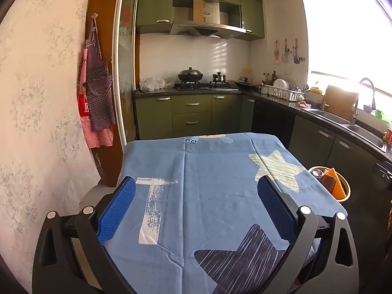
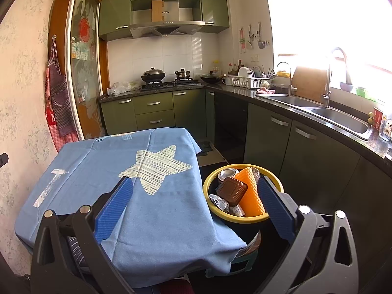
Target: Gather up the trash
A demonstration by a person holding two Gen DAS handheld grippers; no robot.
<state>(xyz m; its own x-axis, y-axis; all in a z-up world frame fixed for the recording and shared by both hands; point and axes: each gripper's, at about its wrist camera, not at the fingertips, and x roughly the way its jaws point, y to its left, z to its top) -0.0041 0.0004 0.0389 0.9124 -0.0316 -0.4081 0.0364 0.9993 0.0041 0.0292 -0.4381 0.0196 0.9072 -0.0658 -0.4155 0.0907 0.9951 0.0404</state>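
A yellow-rimmed bin (image 2: 245, 218) stands on the floor to the right of the table. It holds an orange ridged sponge (image 2: 250, 193), a brown square lid (image 2: 232, 188), a metal can (image 2: 228, 172) and crumpled wrappers (image 2: 220, 202). In the left wrist view the same bin (image 1: 346, 191) peeks past the table's right edge. My left gripper (image 1: 196, 205) hovers open over the blue star-print tablecloth (image 1: 208, 191), empty. My right gripper (image 2: 194, 203) is open and empty, spanning the tablecloth's (image 2: 147, 196) right edge and the bin.
Green kitchen cabinets (image 2: 152, 107) and a black counter with a double sink (image 2: 338, 117) run along the back and right. A stove with a wok (image 2: 153, 74), a dish rack (image 2: 247, 80) and aprons on the left wall (image 1: 98, 93). Dark floor lies between table and cabinets.
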